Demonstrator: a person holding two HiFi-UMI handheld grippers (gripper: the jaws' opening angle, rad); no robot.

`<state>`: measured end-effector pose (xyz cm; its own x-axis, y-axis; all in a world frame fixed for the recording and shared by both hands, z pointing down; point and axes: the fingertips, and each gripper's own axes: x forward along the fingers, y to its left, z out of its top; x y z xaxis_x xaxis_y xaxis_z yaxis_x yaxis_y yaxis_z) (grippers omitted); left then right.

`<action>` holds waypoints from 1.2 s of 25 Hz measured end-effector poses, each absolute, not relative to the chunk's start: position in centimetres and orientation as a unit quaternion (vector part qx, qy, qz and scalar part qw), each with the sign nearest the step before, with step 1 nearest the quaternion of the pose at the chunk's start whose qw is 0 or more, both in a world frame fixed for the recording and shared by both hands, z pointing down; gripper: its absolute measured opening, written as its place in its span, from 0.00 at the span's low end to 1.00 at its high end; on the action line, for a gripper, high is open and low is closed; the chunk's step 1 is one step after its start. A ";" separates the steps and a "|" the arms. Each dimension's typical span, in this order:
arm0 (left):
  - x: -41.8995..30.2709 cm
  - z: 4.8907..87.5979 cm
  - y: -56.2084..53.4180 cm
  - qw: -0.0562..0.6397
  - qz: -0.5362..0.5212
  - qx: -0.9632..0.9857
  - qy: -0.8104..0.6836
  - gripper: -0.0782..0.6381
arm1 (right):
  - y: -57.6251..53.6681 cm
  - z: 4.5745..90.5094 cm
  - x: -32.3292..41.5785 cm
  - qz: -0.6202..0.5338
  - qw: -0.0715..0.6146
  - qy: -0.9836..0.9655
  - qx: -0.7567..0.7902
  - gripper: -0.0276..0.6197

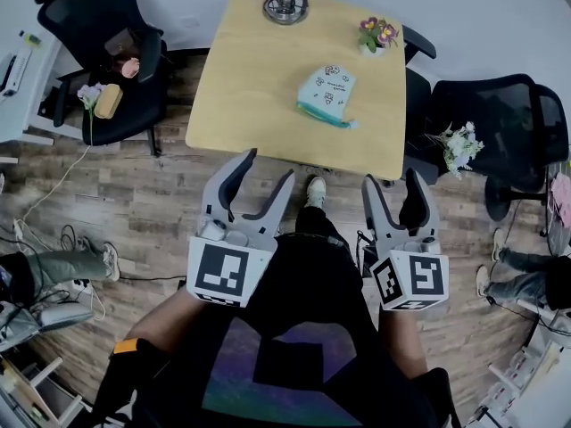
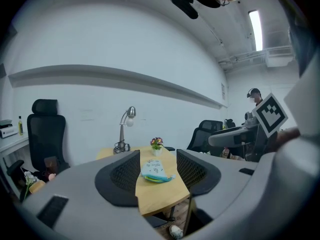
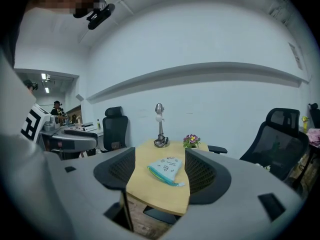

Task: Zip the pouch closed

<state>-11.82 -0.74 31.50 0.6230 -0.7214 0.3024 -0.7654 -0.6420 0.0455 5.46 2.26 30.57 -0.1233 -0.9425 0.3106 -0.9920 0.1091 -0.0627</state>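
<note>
In the upper middle of the frame, the pouch [image 1: 326, 94] is pale blue with small dark motifs and a teal zip edge, on a light wood table [image 1: 250, 87]. Lower down, the left gripper [image 1: 268, 165] and right gripper [image 1: 393, 178] are grey, with black-and-white square markers. The flowers [image 1: 376, 32] at upper right are purple and yellow.

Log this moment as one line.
stage: pre-grasp | pouch: on table, untouched | left gripper: open, empty | right gripper: open, empty
</note>
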 end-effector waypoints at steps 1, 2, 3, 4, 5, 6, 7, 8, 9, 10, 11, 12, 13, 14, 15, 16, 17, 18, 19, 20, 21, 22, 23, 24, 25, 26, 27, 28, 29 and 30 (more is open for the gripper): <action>-11.5 31.6 -1.3 0.085 0.131 0.895 -0.417 0.41 | 1.7 30.8 5.8 0.131 0.096 -0.740 0.653 0.55; -11.2 31.7 -1.9 0.084 0.132 0.894 -0.419 0.41 | 1.0 31.0 6.1 0.132 0.096 -0.742 0.650 0.55; -10.9 31.7 -2.4 0.083 0.134 0.893 -0.422 0.41 | 0.3 31.1 6.4 0.134 0.095 -0.744 0.648 0.55; -10.5 31.6 -3.0 0.082 0.136 0.891 -0.425 0.41 | -0.4 31.2 6.8 0.135 0.095 -0.746 0.645 0.55; -10.2 31.5 -3.6 0.081 0.138 0.890 -0.428 0.41 | -1.2 31.3 7.2 0.137 0.094 -0.749 0.642 0.55; -9.8 31.4 -4.3 0.080 0.140 0.888 -0.431 0.41 | -2.1 31.3 7.6 0.137 0.093 -0.752 0.638 0.55; -9.4 31.4 -5.0 0.080 0.142 0.886 -0.434 0.41 | -2.9 31.3 8.0 0.137 0.093 -0.755 0.634 0.55; -8.9 31.4 -5.7 0.079 0.144 0.885 -0.435 0.41 | -3.7 31.3 8.4 0.137 0.093 -0.759 0.630 0.55; -8.4 31.5 -6.3 0.078 0.147 0.884 -0.436 0.41 | -4.5 31.3 8.7 0.136 0.094 -0.762 0.626 0.55; -7.8 31.6 -6.9 0.077 0.150 0.884 -0.436 0.41 | -5.2 31.4 9.1 0.136 0.094 -0.766 0.621 0.55; -7.3 31.7 -7.4 0.076 0.153 0.883 -0.437 0.41 | -5.9 31.5 9.4 0.136 0.095 -0.770 0.616 0.55; -6.7 31.7 -7.9 0.075 0.156 0.882 -0.438 0.41 | -6.6 31.7 9.6 0.138 0.096 -0.774 0.611 0.54; -6.2 31.8 -8.4 0.074 0.158 0.881 -0.440 0.41 | -7.2 31.9 10.0 0.139 0.097 -0.777 0.606 0.54; -5.8 31.8 -9.0 0.073 0.160 0.879 -0.442 0.41 | -7.8 32.1 10.3 0.141 0.097 -0.780 0.602 0.54; -5.4 31.8 -9.5 0.073 0.161 0.877 -0.446 0.41 | -8.4 32.2 10.6 0.142 0.096 -0.782 0.599 0.53; -5.1 31.9 -10.1 0.073 0.164 0.875 -0.449 0.41 | -9.0 32.4 10.9 0.143 0.096 -0.785 0.594 0.53; -4.8 31.9 -10.6 0.071 0.166 0.873 -0.452 0.41 | -9.5 32.5 11.1 0.144 0.096 -0.789 0.590 0.52; -4.5 31.9 -11.0 0.070 0.169 0.871 -0.455 0.41 | -10.0 32.6 11.3 0.145 0.096 -0.792 0.585 0.52; -4.2 31.9 -11.4 0.069 0.172 0.870 -0.458 0.41 | -10.4 32.8 11.5 0.147 0.097 -0.794 0.582 0.52; -3.9 31.8 -11.7 0.069 0.174 0.868 -0.460 0.41 | -10.8 32.9 11.8 0.150 0.097 -0.795 0.580 0.51; -3.6 31.8 -12.0 0.069 0.176 0.867 -0.462 0.41 | -11.2 33.0 12.0 0.152 0.097 -0.796 0.577 0.51; -3.3 31.8 -12.3 0.068 0.178 0.865 -0.465 0.41 | -11.5 33.1 12.1 0.153 0.097 -0.799 0.574 0.51; -3.0 31.8 -12.6 0.068 0.180 0.863 -0.468 0.41 | -11.8 33.2 12.2 0.155 0.097 -0.801 0.569 0.51; -2.9 31.8 -12.8 0.068 0.183 0.860 -0.471 0.41 | -12.1 33.3 12.3 0.157 0.096 -0.805 0.565 0.51; -2.6 31.8 -13.1 0.068 0.187 0.857 -0.475 0.41 | -12.4 33.5 12.4 0.160 0.094 -0.808 0.560 0.51; -2.4 31.8 -13.3 0.069 0.190 0.855 -0.478 0.41 | -12.7 33.6 12.5 0.162 0.093 -0.811 0.555 0.50; -2.1 31.8 -13.5 0.069 0.192 0.853 -0.481 0.41 | -12.9 33.8 12.7 0.164 0.092 -0.814 0.550 0.50; -1.8 31.8 -13.7 0.069 0.194 0.851 -0.483 0.41 | -13.1 34.0 13.0 0.165 0.092 -0.816 0.546 0.50; -1.5 31.8 -13.9 0.069 0.196 0.850 -0.485 0.41 | -13.4 34.2 13.2 0.167 0.092 -0.818 0.543 0.50; -1.3 31.9 -14.0 0.070 0.197 0.848 -0.487 0.41 | -13.6 34.4 13.5 0.167 0.093 -0.820 0.540 0.50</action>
